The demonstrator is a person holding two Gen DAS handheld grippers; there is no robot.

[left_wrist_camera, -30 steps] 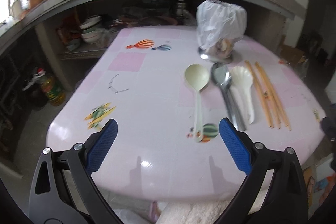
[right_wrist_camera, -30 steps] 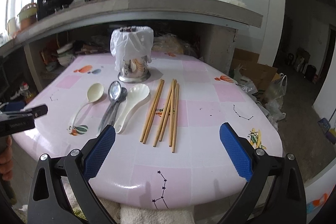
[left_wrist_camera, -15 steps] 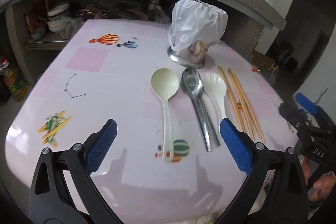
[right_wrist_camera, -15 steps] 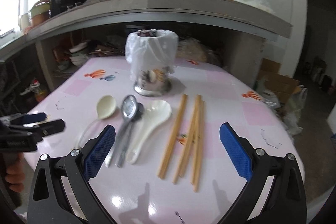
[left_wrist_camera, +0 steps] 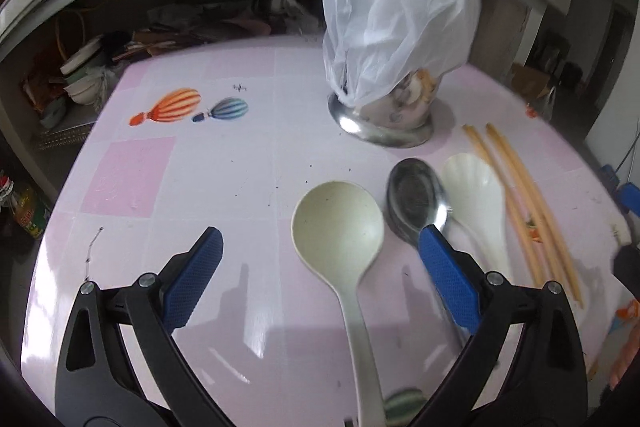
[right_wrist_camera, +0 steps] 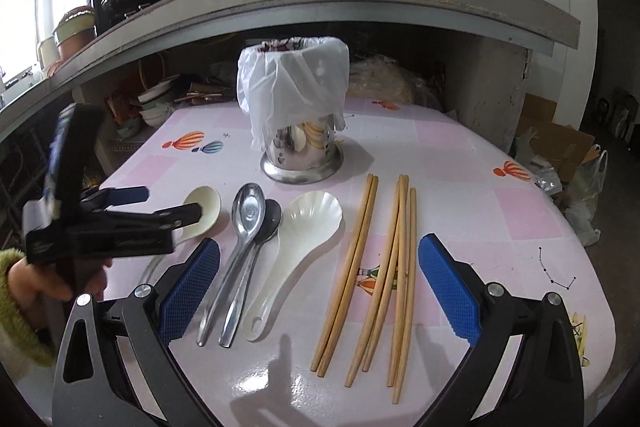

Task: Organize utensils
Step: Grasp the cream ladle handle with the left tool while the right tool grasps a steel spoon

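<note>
I am holding the left tongs (left_wrist_camera: 320, 255) wide over the pale round plastic ladle (left_wrist_camera: 340, 227), its handle running toward me and its bowl pointing away. The right tongs (right_wrist_camera: 319, 267) are gaping wide too, framing the wooden chopsticks (right_wrist_camera: 394, 259), which are lying lengthwise, away from me. Only the right view is showing me both steel spoons (right_wrist_camera: 244, 227) whole, beside the white scalloped rice paddle (right_wrist_camera: 304, 231). Farther along the pink checked bench (right_wrist_camera: 500, 227), the bag-lined steel utensil holder (right_wrist_camera: 298, 143) is standing upright, with bare bench lying to its left.
</note>
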